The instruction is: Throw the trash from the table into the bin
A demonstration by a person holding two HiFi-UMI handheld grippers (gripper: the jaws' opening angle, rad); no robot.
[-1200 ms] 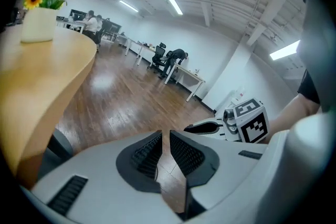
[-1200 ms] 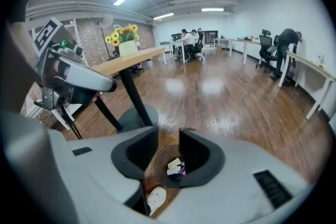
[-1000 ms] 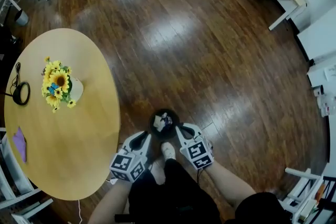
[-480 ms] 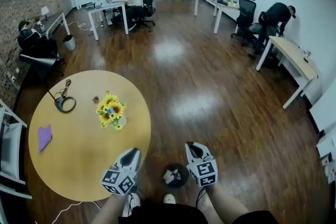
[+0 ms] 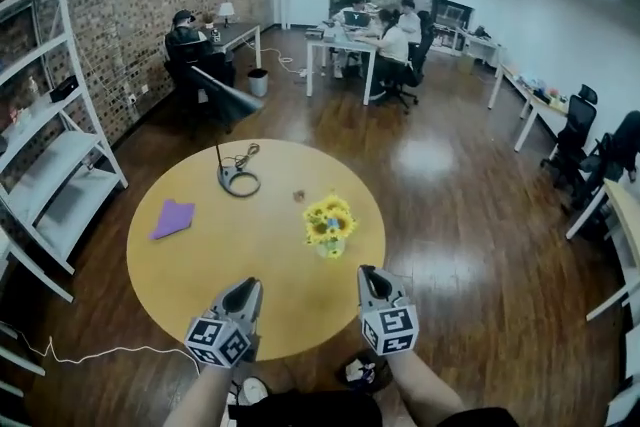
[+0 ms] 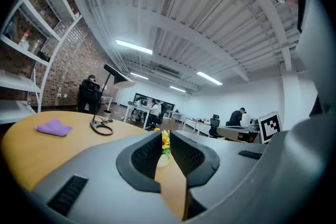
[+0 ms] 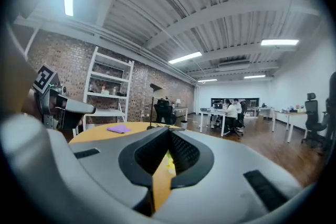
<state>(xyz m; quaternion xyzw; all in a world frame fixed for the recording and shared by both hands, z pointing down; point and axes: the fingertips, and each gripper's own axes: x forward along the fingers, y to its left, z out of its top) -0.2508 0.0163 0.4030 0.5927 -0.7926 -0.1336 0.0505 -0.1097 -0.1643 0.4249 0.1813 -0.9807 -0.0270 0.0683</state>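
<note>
Purple scrap (image 5: 173,217) lies mid-left on table (image 5: 225,260), small bit (image 5: 297,196) nr flowers (image 5: 329,225); bin (image 5: 360,372) at bottom edge. Left gripper (image 5: 250,286) a slit apart, empty; right gripper (image 5: 367,272) closed, empty. Risk: reaching w/ jaws unopened just shoves the scrap.

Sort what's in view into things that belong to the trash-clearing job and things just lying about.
Belongs to the job:
- bin on the floor by the feet
- table
- small brown scrap on the table
- purple crumpled piece, probably trash

Just lying about:
- sunflowers in a vase
- desk lamp with its cable
- white shelving
</note>
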